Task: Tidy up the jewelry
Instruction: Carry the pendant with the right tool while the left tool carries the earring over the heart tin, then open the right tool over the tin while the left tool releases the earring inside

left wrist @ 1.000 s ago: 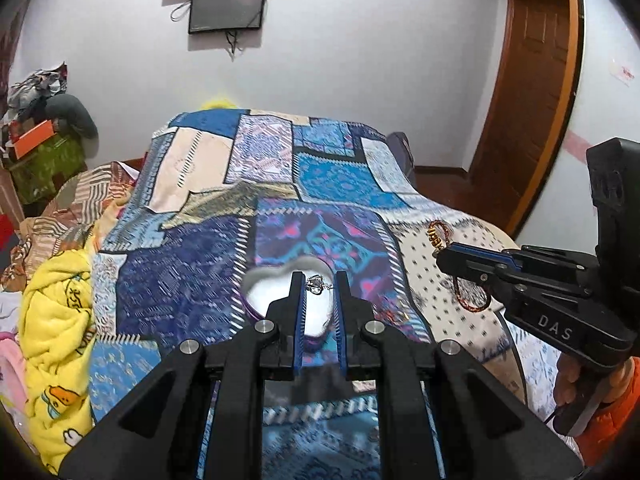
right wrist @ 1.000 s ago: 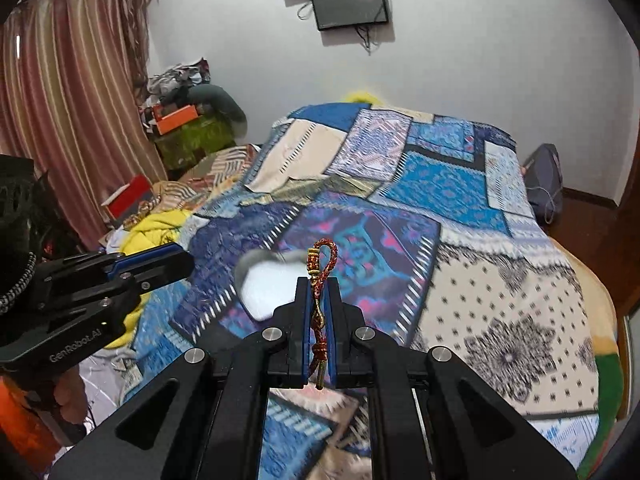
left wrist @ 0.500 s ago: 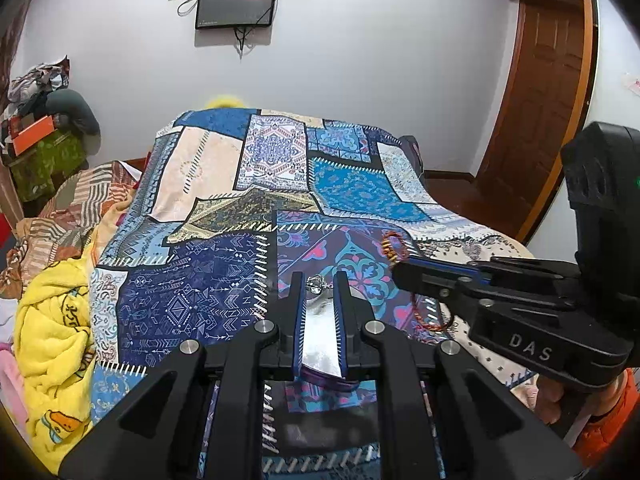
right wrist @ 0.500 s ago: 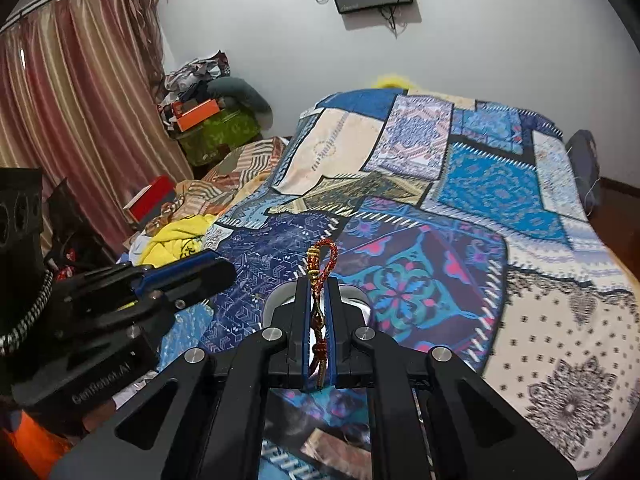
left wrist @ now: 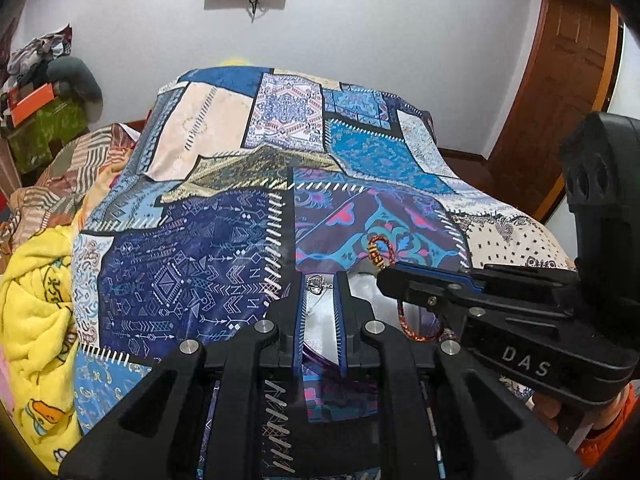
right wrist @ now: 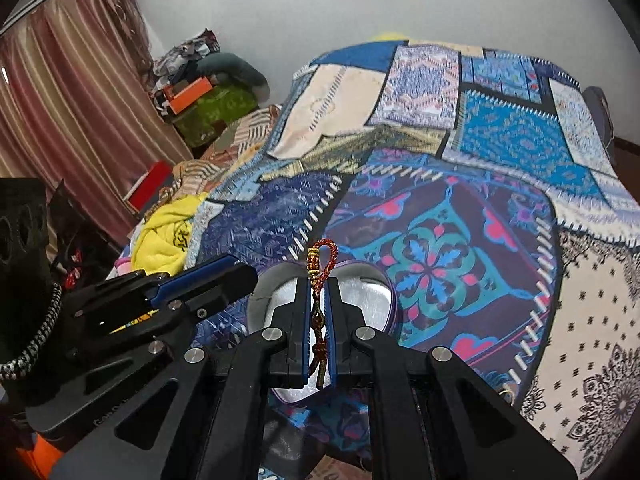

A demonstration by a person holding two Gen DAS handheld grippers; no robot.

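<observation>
A heart-shaped box (right wrist: 372, 300) with a purple rim and silvery white lining lies open on the patchwork bedspread (left wrist: 200, 260). My left gripper (left wrist: 320, 280) is shut on a small silver trinket (left wrist: 316, 283), held at its fingertips just above the box (left wrist: 360, 292). My right gripper (right wrist: 319, 286) is shut on a red and gold braided bracelet (right wrist: 322, 258), whose loop sticks up past the tips. It hovers over the box too. The two grippers sit side by side: the right gripper (left wrist: 386, 276) shows with the bracelet (left wrist: 378, 250), and the left gripper (right wrist: 246, 276) shows at the left.
A yellow blanket (left wrist: 36, 300) is bunched at the bed's left side. Piled clothes and boxes (right wrist: 200, 92) stand by a striped curtain (right wrist: 60, 100). A wooden door (left wrist: 560, 80) is at the right. An orange sleeve (left wrist: 604, 440) shows at the lower right.
Both grippers have moved forward and down over the bed, still holding their pieces. The heart-shaped box now lies directly beneath both sets of fingertips and looks larger.
</observation>
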